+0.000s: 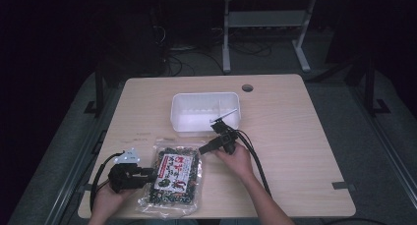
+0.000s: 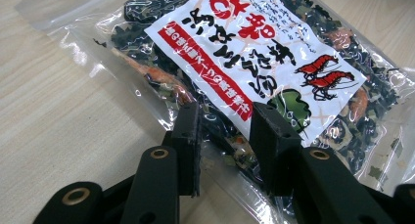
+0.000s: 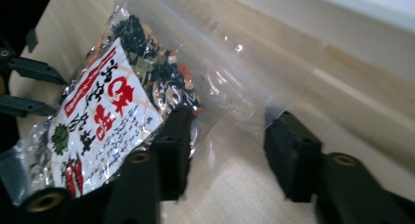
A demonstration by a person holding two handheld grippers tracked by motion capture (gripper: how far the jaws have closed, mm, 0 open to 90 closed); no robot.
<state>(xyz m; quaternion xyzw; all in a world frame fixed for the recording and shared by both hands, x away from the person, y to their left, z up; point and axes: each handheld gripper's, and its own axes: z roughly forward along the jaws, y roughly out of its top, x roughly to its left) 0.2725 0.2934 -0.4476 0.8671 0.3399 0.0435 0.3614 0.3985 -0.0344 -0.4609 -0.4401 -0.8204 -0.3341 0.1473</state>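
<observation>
Seaweed and dried shrimp fill the clear plastic bag [image 1: 174,175] with a white label printed in red and black characters, which lies flat on the pale wooden table [image 1: 290,151] near its 6 o'clock edge, a little toward 7 o'clock from the table's middle. In the left gripper view the bag [image 2: 254,72] spreads from the middle up to 1 o'clock, two red shrimp drawn on its label. The left gripper [image 1: 147,175], black with a grey three-cornered plate on top, sits at the bag's 9 o'clock side; its jaws stand apart, straddling the near edge of the bag, the plastic between them but not pinched as far as the left gripper view [image 2: 225,131] shows. The right gripper [image 1: 202,149], black as well, is at the bag's 1 o'clock corner; in the right gripper view [image 3: 230,150] its jaws are spread wide, the clear empty end of the bag [image 3: 147,87] lying between them, one jaw touching the filled part, the other just beside the plastic's edge. The person's hands hold both tools from 6 o'clock. Just beyond the bag, toward 12 o'clock, stands a white rectangular plastic tub [image 1: 176,118], with a thin stick resting on its 3 o'clock rim
</observation>
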